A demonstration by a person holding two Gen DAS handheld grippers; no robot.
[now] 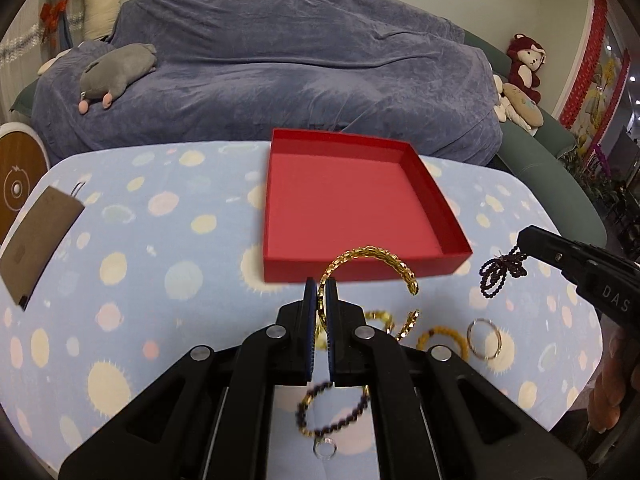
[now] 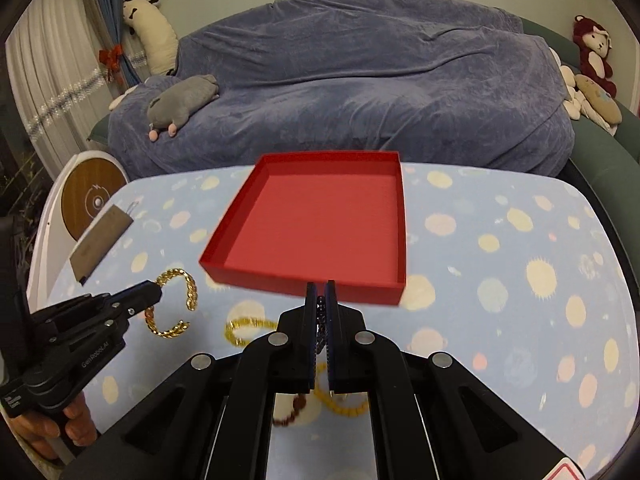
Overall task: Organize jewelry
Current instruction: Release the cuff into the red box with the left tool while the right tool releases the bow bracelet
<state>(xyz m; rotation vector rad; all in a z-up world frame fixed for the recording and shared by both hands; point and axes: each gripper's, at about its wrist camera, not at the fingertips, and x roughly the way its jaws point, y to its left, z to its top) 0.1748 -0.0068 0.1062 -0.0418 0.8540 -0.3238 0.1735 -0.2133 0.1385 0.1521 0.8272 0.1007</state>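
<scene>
Living room, sofa (image 1: 280, 60) draped in rumpled blue-grey velour throw, plush toys along it. Tabletop (image 1: 140, 240) covered in pale blue cloth with pastel blobs and sun shapes. Square red cardboard box (image 1: 344, 200), shallow, matte, open-topped, near far edge, nothing inside.

Left gripper (image 1: 321, 286) pressed together, pinching gold chain-link cuff bracelet (image 1: 372, 258), open C-shape, lifted clear of cloth just before box's near wall. Right gripper (image 2: 321, 292) clamped tight on dark purple beaded strand (image 1: 500, 272), small round beads, loops dangling off fingertips, also off the cloth, right of box's near right corner.

Left on cloth toward near edge: second gold chain cuff (image 1: 400, 320), amber bead bracelet (image 1: 444, 340), thin plain metal ring (image 1: 485, 338), dark bead-and-gold bracelet (image 1: 332, 412) (blurred), small clear ring (image 1: 325, 450).

Brown card tag (image 1: 40, 240), flat rectangle, at left edge. Round wooden disc (image 2: 94, 200) beyond left edge.
</scene>
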